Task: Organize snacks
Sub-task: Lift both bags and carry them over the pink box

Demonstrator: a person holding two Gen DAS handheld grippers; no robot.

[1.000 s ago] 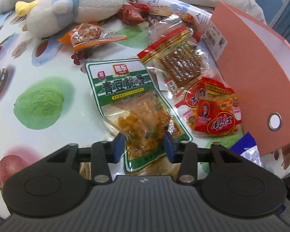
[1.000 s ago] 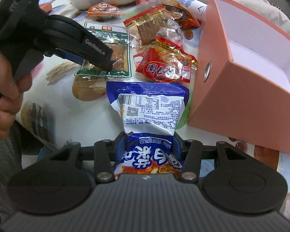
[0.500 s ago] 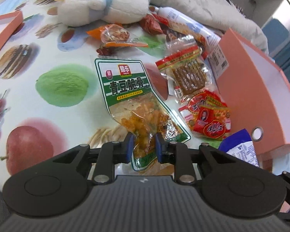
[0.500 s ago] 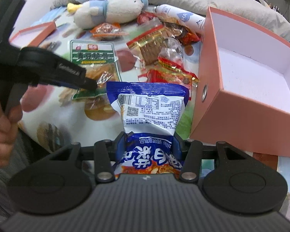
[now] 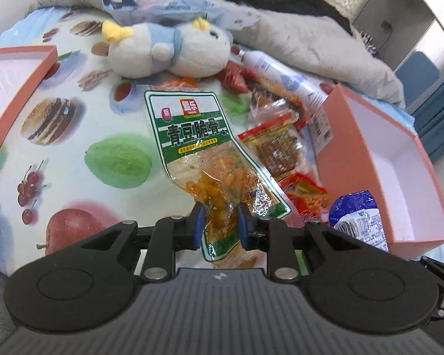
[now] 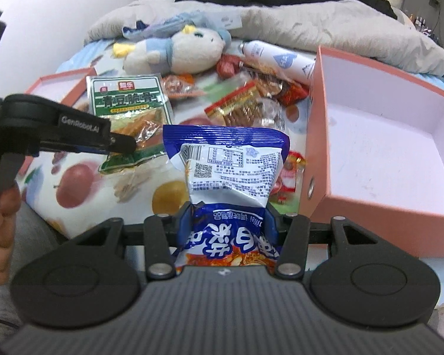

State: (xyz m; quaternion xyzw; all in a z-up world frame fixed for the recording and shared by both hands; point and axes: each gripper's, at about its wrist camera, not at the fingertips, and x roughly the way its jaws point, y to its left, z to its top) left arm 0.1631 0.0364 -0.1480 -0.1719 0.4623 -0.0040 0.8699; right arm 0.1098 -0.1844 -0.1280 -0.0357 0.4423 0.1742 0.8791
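My left gripper point(image 5: 219, 220) is shut on the lower end of a green snack pouch point(image 5: 198, 136) with orange pieces inside, and the pouch hangs lifted off the fruit-print cloth. From the right wrist view the same left gripper point(image 6: 124, 145) and green pouch point(image 6: 127, 100) show at the left. My right gripper point(image 6: 226, 222) is shut on a blue and white puffed snack bag point(image 6: 226, 165), held up beside the open pink box point(image 6: 379, 136). That blue bag point(image 5: 358, 216) also shows at the lower right of the left wrist view, next to the pink box point(image 5: 399, 159).
A plush toy point(image 5: 174, 47), a white spray bottle point(image 5: 278, 74) and several red and clear snack packets point(image 5: 278, 148) lie between the pouch and the box. A pink box lid point(image 5: 11, 88) sits at the far left. Grey bedding point(image 6: 281, 20) lies behind. A person's hand point(image 6: 0, 227) holds the left gripper.
The left gripper's jaws closed on the green pouch and lifted it off the cloth. The right gripper rose with the blue bag, so the inside of the pink box shows more.
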